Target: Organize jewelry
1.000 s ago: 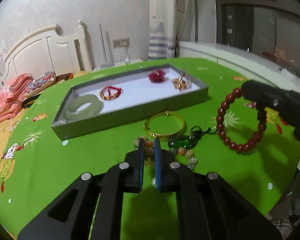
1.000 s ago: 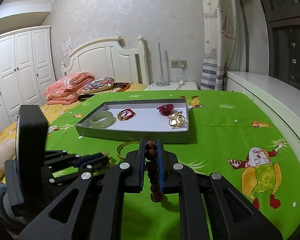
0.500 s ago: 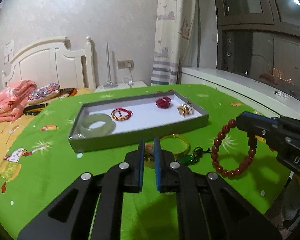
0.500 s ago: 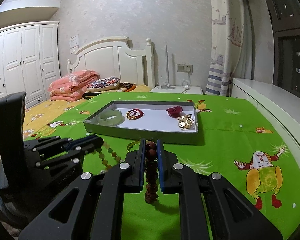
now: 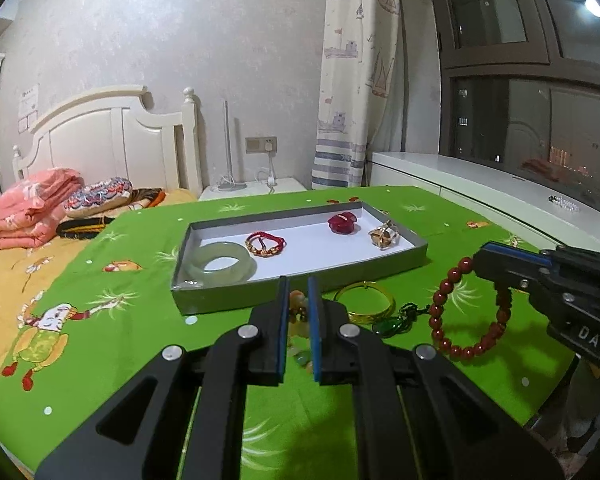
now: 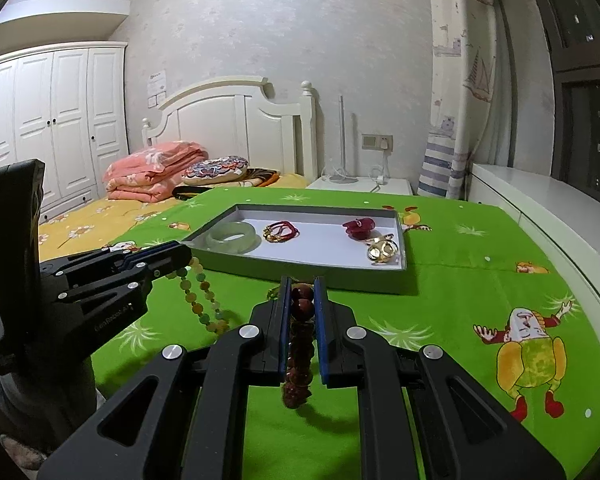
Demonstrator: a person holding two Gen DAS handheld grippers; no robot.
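Two bead strands lifted, both bound for the tray.

Dark red bead bracelet (image 5: 466, 312) pinched in the closed right gripper (image 6: 302, 312), hanging clear of the green cloth (image 5: 112, 344), near the tray's front wall. Pale multicolour bead strand (image 6: 200, 300) clamped in the closed left gripper (image 5: 298, 320), dangling likewise. Already inside the grey tray (image 5: 300, 296): jade bangle (image 5: 218, 262), red-and-gold cord bracelet (image 5: 265, 242), red flower piece (image 5: 343, 223), gold ornament (image 5: 385, 235). Still loose on the cloth: gold bangle (image 5: 366, 302), green pendant (image 5: 396, 322). Roughly half done, by appearance. Compared with a second ago: pale strand raised off the cloth, both tools carried higher and nearer the tray.
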